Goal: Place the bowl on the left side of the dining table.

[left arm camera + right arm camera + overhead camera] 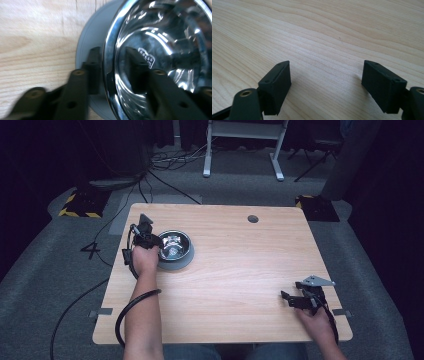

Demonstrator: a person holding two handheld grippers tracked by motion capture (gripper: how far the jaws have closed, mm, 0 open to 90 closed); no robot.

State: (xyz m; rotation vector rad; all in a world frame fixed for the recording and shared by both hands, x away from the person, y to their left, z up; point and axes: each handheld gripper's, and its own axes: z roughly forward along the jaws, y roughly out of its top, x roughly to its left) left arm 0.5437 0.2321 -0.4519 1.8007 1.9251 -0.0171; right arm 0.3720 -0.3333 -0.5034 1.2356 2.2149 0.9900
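A pale wooden surface [240,270] carries a shiny round steel bowl [174,245] on a grey base, near its left edge. The left tool [113,67] straddles the bowl's rim, jaws parted, not pressing. The right tool [325,85] rests released, well apart.

the pale wooden desk [235,285] has a small round cable hole [253,218] near its far edge, right of the middle. grey carpet floor [45,285] surrounds it. beyond the far edge stands a white metal frame [240,145] on two feet, with loose black cables [170,160] lying beside it. two black-and-yellow striped base plates [80,205] sit on the floor, one off each far corner.
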